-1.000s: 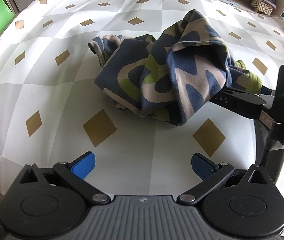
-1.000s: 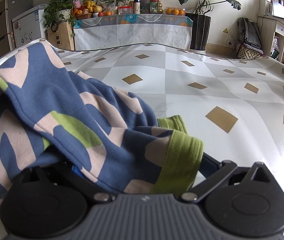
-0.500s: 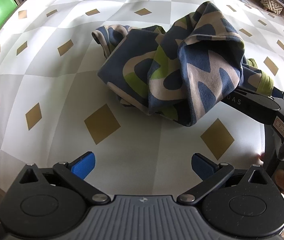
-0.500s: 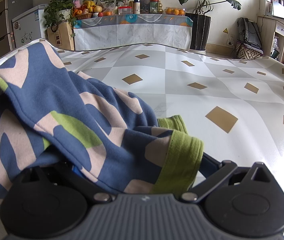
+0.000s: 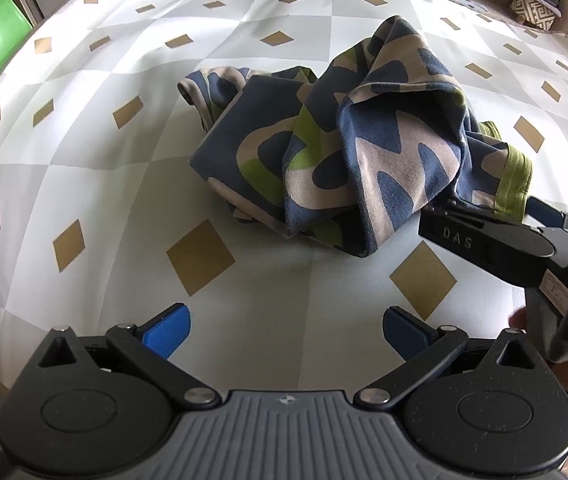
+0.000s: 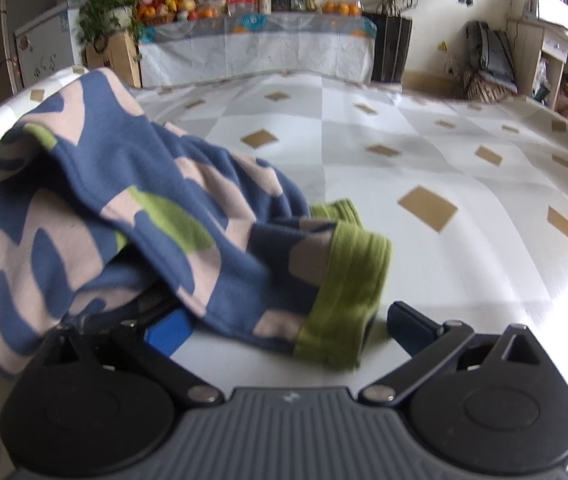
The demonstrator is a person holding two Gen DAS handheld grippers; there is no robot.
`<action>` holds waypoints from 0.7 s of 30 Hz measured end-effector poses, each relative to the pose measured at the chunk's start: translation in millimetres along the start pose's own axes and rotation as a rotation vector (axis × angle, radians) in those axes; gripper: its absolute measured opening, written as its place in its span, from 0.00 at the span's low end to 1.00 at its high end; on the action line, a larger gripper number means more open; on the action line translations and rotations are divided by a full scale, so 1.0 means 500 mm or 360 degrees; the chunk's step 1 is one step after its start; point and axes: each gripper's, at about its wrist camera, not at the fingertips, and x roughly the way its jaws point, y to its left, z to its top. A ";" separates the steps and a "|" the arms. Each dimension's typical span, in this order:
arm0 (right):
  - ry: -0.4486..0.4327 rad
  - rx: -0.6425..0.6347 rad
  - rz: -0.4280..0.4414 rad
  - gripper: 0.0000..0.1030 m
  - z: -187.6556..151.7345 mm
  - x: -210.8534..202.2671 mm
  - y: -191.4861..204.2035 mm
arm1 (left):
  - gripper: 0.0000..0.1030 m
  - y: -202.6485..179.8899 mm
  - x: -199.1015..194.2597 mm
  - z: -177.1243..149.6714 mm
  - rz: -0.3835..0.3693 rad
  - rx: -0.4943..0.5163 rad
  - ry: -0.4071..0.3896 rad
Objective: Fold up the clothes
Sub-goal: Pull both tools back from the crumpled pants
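The left hand-held gripper [image 5: 286,330] is hovering with its blue fingers spread wide and holding nothing, while the crumpled patterned garment [image 5: 348,160] is lying on the checked tabletop [image 5: 104,152] ahead of it and a little to its right. The right hand-held gripper [image 6: 288,326] is resting with its fingers apart, the garment's green cuff [image 6: 344,300] draping loosely between them, unpinched.

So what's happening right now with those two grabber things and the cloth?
Left gripper open, empty, short of the garment. Right gripper open, garment's green cuff lying between its fingers. Tablecloth around it bare.
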 end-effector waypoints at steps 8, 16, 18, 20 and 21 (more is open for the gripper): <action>0.0251 0.0039 -0.0027 1.00 -0.012 -0.042 0.009 | 1.00 0.012 -0.029 -0.013 -0.0004 0.0020 -0.0036; 0.0346 -0.0026 -0.0047 0.99 -0.039 -0.110 0.028 | 1.00 0.034 -0.067 -0.027 0.0018 0.0017 -0.0100; 0.0353 -0.0047 -0.0038 0.99 -0.039 -0.131 0.035 | 1.00 0.044 -0.072 -0.035 0.0017 0.0002 -0.0097; 0.0356 -0.0066 -0.0031 0.99 -0.038 -0.154 0.041 | 1.00 0.051 -0.078 -0.044 0.0010 -0.0013 -0.0091; 0.0357 -0.0074 -0.0029 0.99 -0.038 -0.166 0.044 | 1.00 0.052 -0.081 -0.048 0.0007 -0.0015 -0.0089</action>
